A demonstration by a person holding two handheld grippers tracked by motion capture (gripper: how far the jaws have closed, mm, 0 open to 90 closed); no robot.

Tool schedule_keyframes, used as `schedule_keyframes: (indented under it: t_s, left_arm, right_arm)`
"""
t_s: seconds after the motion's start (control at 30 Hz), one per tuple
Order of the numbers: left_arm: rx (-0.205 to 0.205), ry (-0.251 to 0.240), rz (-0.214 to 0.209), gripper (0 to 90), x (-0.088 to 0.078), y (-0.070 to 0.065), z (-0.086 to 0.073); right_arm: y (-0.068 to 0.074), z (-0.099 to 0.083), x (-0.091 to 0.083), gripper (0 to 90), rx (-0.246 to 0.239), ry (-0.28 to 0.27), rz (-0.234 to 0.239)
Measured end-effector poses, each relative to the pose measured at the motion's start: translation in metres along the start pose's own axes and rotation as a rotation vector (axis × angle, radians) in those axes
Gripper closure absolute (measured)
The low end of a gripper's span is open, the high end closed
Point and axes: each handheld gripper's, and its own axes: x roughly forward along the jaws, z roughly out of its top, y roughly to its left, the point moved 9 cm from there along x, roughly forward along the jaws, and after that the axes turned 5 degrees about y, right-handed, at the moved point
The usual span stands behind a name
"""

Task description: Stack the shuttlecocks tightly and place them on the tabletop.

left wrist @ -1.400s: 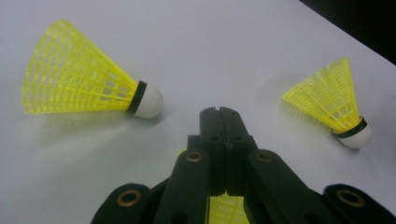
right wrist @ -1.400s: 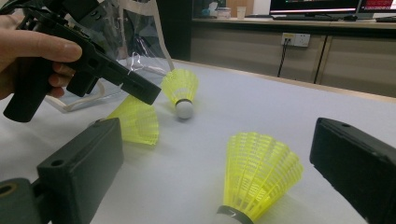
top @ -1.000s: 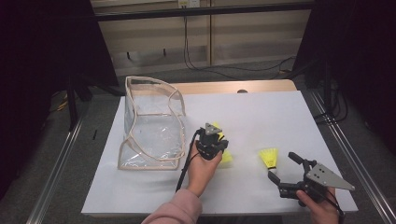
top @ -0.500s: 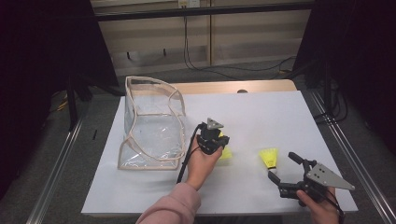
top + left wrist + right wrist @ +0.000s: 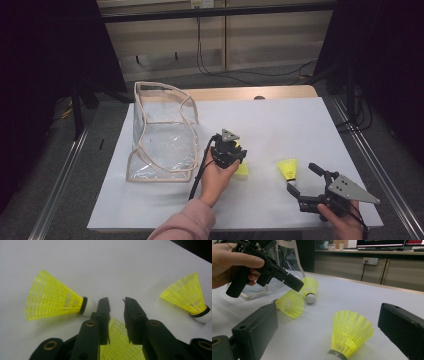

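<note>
Jaws of the left gripper [image 5: 116, 302] have just been parting slightly above a yellow shuttlecock [image 5: 120, 345], seemingly releasing it; the right gripper [image 5: 327, 335] stands wide open around another shuttlecock [image 5: 349, 332], lower centre.

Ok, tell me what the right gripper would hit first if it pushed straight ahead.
Likely the nearest shuttlecock, which stands skirt-up on the white sheet right ahead of the open right gripper. Depth is hard to judge, but nothing else lies closer.

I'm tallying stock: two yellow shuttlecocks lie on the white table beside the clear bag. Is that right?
No: three, not two. The right gripper view shows the near shuttlecock, the middle shuttlecock and the far shuttlecock, all yellow, on the white table beside the clear bag.
</note>
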Motion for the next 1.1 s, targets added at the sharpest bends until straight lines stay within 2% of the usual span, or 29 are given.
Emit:
schedule_keyframes:
  t_s: [0.03, 0.07, 0.1, 0.17, 0.2, 0.23, 0.27, 0.3, 0.37, 0.4, 0.5, 0.53, 0.63, 0.67, 0.73, 0.8, 0.87, 0.93, 0.97, 1.0, 1.03, 1.07, 1.1]
  left_arm:
    - [-0.024, -0.02, 0.001, 70.3, 0.002, -0.002, 0.001]
    - [-0.035, -0.019, 0.003, 67.4, 0.002, -0.002, 0.0]
    - [-0.017, -0.003, 0.009, 64.9, 0.001, 0.0, -0.003]
    - [-0.025, 0.007, 0.022, 58.5, 0.003, 0.001, -0.007]
    - [-0.06, 0.002, 0.004, 58.0, 0.005, -0.003, -0.009]
    - [-0.04, 0.012, 0.005, 58.2, 0.006, -0.003, -0.012]
    - [-0.054, 0.01, 0.001, 58.3, 0.008, -0.005, -0.014]
    - [-0.045, 0.035, -0.02, 60.8, 0.009, -0.007, -0.019]
    - [-0.084, 0.033, -0.032, 64.9, 0.014, -0.012, -0.024]
    - [-0.068, 0.054, -0.03, 68.1, 0.013, -0.011, -0.027]
    - [-0.104, 0.016, -0.045, 77.7, 0.013, -0.013, -0.025]
    - [-0.097, 0.03, -0.05, 80.2, 0.013, -0.013, -0.026]
    - [-0.079, 0.029, -0.038, 85.6, 0.013, -0.012, -0.026]
    - [-0.056, 0.042, -0.038, 86.2, 0.012, -0.011, -0.027]
    - [-0.035, 0.052, -0.034, 87.3, 0.011, -0.009, -0.028]
    - [-0.03, 0.053, -0.027, 87.4, 0.009, -0.006, -0.027]
    - [-0.046, 0.025, -0.031, 87.4, 0.008, -0.005, -0.024]
    - [-0.036, 0.024, -0.021, 87.3, 0.007, -0.002, -0.023]
    - [-0.053, 0.017, -0.017, 87.2, 0.007, -0.001, -0.02]
    - [-0.012, 0.026, -0.016, 87.2, 0.006, 0.001, -0.019]
    - [-0.02, 0.017, -0.01, 87.1, 0.006, 0.001, -0.017]
    - [-0.005, 0.01, -0.006, 87.0, 0.005, 0.002, -0.013]
    - [-0.037, -0.02, -0.017, 86.9, 0.006, -0.001, -0.009]
  right_arm:
    - [0.0, 0.0, 0.0, 2.7, 0.003, -0.001, 0.001]
    - [0.001, 0.0, 0.0, 2.7, 0.002, -0.002, 0.001]
    - [0.0, 0.0, 0.0, 2.7, 0.0, 0.0, 0.002]
    - [0.0, 0.0, 0.0, 2.7, 0.001, 0.0, 0.0]
    - [0.0, 0.0, 0.0, 2.7, 0.001, 0.0, 0.0]
    - [0.0, 0.0, 0.0, 2.7, 0.0, 0.0, 0.0]
    - [0.0, 0.0, 0.0, 2.7, 0.003, -0.001, 0.001]
    - [0.001, 0.0, 0.0, 2.7, 0.002, -0.002, 0.001]
    - [0.001, 0.0, 0.0, 2.7, 0.003, -0.002, 0.001]
    - [0.0, 0.0, 0.0, 2.7, 0.0, -0.002, 0.002]
    - [0.001, 0.001, 0.0, 2.6, 0.003, -0.003, 0.004]
    - [0.001, 0.0, 0.0, 2.6, 0.003, -0.003, 0.004]
    - [0.0, 0.0, -0.001, 2.6, 0.002, 0.0, -0.001]
    - [0.001, 0.0, 0.0, 2.6, 0.003, -0.003, 0.001]
    - [0.001, 0.001, 0.0, 2.6, 0.005, -0.003, 0.003]
    - [0.001, 0.001, 0.0, 2.6, 0.003, -0.003, 0.003]
    - [0.001, 0.001, 0.0, 2.6, 0.001, -0.004, 0.002]
    - [0.0, 0.001, 0.0, 2.6, 0.001, -0.004, 0.001]
    - [0.001, 0.0, 0.0, 2.6, 0.006, -0.001, -0.001]
    - [0.001, 0.001, 0.0, 2.6, 0.005, -0.004, 0.003]
    - [0.001, 0.001, 0.0, 2.6, 0.004, -0.004, 0.003]
    - [0.001, 0.001, 0.0, 2.6, 0.006, -0.004, 0.003]
    - [0.001, 0.001, 0.0, 2.6, 0.003, -0.005, 0.004]
